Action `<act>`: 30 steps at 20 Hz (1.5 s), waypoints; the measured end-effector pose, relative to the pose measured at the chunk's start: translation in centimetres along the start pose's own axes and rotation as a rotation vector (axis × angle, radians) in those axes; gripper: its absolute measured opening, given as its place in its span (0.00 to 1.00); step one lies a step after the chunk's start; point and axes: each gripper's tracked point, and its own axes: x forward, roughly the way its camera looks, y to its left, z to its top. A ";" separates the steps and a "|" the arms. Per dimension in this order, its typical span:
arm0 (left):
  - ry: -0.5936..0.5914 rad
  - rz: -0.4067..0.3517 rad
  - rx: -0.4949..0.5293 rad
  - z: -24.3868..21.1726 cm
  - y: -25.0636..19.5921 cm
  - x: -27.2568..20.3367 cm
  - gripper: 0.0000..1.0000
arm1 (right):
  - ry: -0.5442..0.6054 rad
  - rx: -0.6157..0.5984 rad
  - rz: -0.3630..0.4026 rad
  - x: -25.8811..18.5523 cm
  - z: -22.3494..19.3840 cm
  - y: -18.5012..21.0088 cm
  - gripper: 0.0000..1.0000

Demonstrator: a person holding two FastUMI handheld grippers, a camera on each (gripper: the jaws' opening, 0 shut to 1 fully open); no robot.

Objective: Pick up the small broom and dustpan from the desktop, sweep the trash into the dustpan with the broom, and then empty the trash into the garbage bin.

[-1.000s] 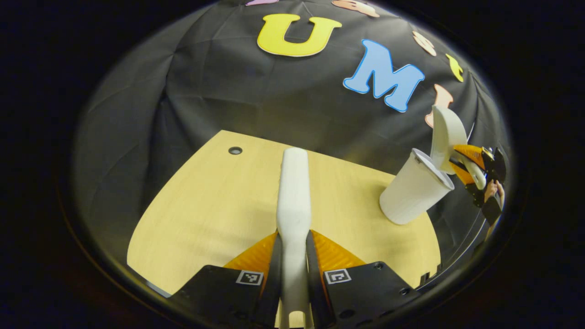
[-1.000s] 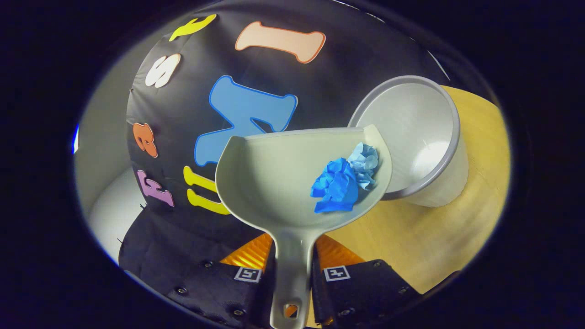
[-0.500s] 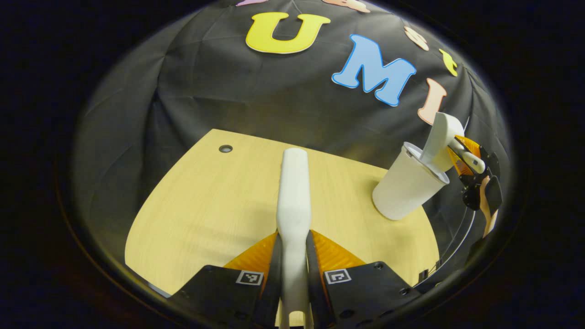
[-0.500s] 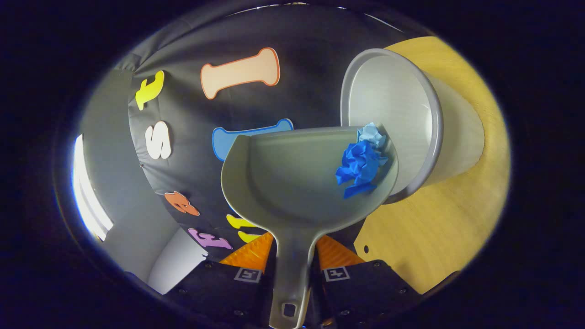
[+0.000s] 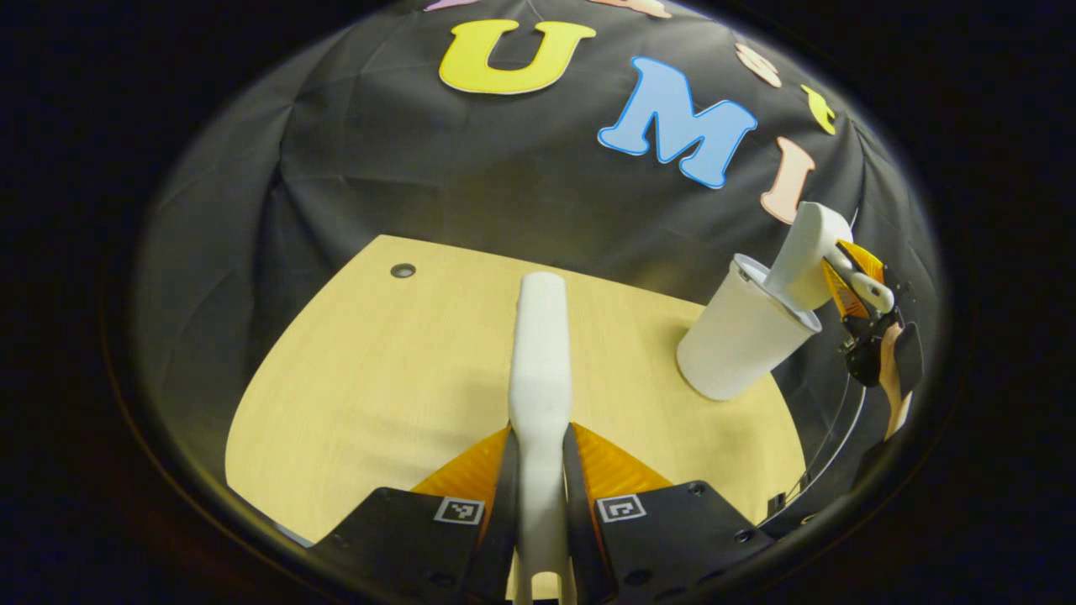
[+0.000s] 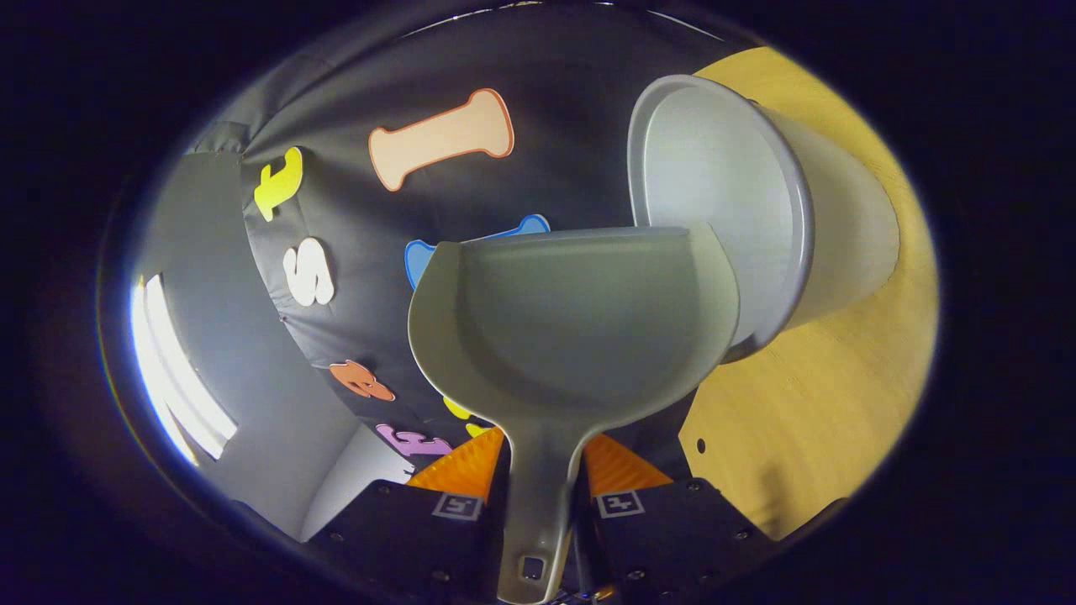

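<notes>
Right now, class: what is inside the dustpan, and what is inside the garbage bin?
The dustpan, tipped at the rim of the garbage bin, has a bare scoop with no trash in it. The bin's upper inner wall is bare; the dustpan covers its lower part, so its contents cannot be seen.

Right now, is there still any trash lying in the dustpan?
No, in the right gripper view the dustpan shows a bare inner surface, tipped with its lip over the garbage bin.
</notes>
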 end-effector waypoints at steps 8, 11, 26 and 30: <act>-0.003 0.012 -0.024 -0.3 1.1 -0.4 0.33 | 0.043 -0.400 -0.168 0.2 -3.4 0.3 0.35; -0.002 0.015 -0.036 -0.7 1.8 -0.5 0.33 | 0.064 -0.548 -0.226 0.4 -4.9 0.1 0.35; 0.002 0.070 0.014 -0.9 5.2 1.5 0.35 | 0.234 -1.010 -0.499 -0.4 -13.5 -7.7 0.35; 0.017 0.066 0.033 -1.4 5.4 2.9 0.35 | 0.265 -1.096 -0.596 -1.2 -13.9 -11.2 0.35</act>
